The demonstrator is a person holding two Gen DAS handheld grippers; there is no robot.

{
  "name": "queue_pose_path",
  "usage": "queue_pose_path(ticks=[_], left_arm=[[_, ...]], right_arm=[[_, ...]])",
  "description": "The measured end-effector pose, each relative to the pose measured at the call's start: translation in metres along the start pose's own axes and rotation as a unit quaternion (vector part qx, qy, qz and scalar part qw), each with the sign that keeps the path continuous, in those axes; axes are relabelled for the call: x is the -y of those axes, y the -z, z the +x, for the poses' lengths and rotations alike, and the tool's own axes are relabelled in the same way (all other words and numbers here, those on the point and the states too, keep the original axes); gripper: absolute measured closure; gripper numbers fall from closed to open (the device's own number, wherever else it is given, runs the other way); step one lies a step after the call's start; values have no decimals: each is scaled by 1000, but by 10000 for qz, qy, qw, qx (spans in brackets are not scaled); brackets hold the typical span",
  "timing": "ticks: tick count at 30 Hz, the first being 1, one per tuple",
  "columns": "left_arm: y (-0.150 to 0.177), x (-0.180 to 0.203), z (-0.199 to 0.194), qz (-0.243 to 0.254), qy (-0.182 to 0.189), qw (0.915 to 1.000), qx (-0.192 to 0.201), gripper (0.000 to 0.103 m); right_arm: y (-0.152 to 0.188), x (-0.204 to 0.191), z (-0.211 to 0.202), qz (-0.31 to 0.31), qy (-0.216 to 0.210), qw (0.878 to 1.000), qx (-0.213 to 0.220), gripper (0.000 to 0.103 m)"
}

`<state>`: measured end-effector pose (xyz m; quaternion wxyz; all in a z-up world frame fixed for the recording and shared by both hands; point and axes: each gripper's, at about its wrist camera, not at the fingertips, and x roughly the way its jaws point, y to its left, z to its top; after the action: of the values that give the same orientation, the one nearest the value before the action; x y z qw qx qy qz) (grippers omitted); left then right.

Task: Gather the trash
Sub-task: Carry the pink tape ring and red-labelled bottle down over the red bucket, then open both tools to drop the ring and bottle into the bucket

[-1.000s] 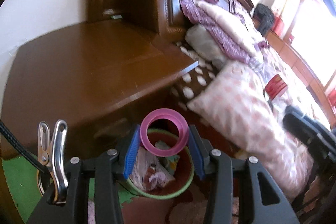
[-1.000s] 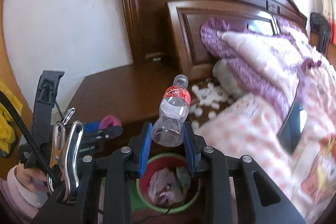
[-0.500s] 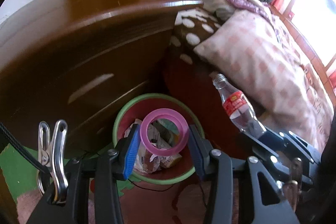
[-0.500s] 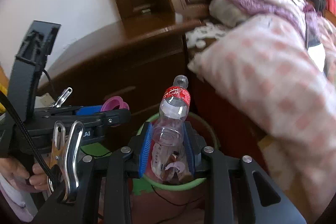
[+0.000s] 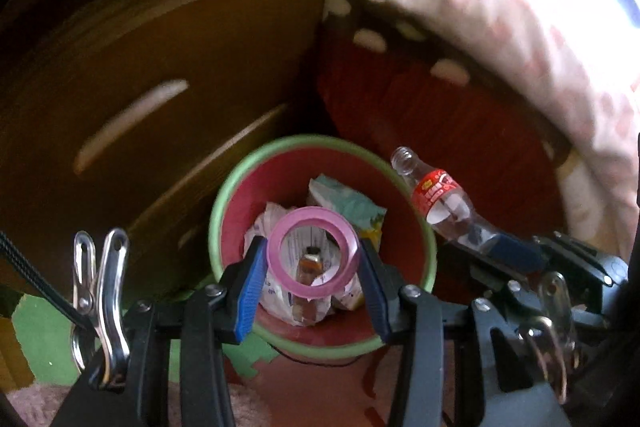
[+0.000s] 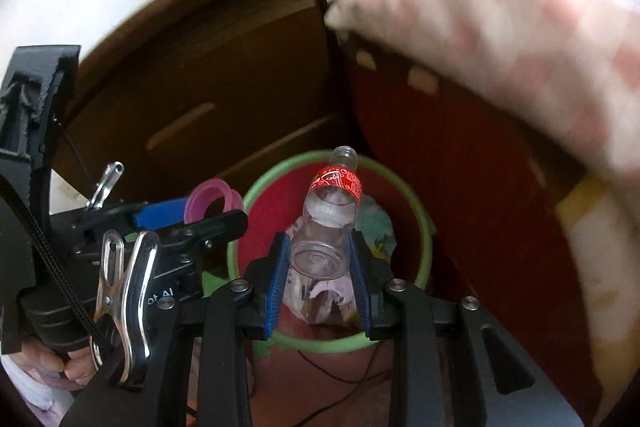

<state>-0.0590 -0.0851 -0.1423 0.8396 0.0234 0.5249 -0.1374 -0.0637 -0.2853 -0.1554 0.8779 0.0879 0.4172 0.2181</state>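
Note:
A pink tape ring [image 5: 313, 251] sits between the blue pads of my left gripper [image 5: 313, 273], which is shut on it right above a red bin with a green rim [image 5: 320, 141]. The bin holds crumpled paper and wrappers [image 5: 344, 201]. My right gripper [image 6: 320, 273] is shut on the base of an empty clear bottle with a red label [image 6: 330, 215], neck pointing away, over the same bin [image 6: 424, 223]. In the left wrist view the bottle [image 5: 438, 199] hangs over the bin's right rim. In the right wrist view the tape ring [image 6: 212, 201] is at the bin's left edge.
A brown wooden nightstand [image 5: 160, 67] stands close behind and left of the bin. A bed with a pink checked quilt [image 6: 500, 27] overhangs on the right. A green mat [image 5: 36, 331] and a thin black cable [image 6: 340, 379] lie on the floor. A person's hand [image 6: 76, 367] holds the left gripper.
Both grippers have dropped from above the nightstand top toward the bin, which now looks much larger. The tape ring and bottle stay gripped as before.

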Motion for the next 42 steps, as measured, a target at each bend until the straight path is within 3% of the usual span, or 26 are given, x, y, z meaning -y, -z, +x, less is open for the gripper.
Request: queue_pose_path(ticks=[3, 11, 22, 25, 28, 35, 42], left_arm=[[3, -3, 14, -80, 63, 9997, -215, 56], [7, -6, 28, -23, -129, 9995, -275, 56], [5, -7, 27, -16, -236, 9995, -191, 56], [4, -7, 25, 33, -265, 9994, -219, 56], [4, -9, 25, -4, -220, 9994, -265, 52], [1, -13, 25, -131, -240, 9994, -202, 34], [2, -13, 21, -169, -221, 9995, -160, 30]], right_arm=[[3, 5, 12, 44, 128, 9997, -215, 73], [-4, 8, 31, 113, 97, 9990, -412, 73], [-5, 6, 39, 149, 84, 9990, -422, 73], [-5, 7, 39, 177, 56, 9991, -372, 68], [-5, 9, 37, 187, 84, 9994, -285, 61], [-8, 11, 33, 265, 50, 9995, -163, 60], [-8, 11, 28, 337, 41, 9994, -72, 60]])
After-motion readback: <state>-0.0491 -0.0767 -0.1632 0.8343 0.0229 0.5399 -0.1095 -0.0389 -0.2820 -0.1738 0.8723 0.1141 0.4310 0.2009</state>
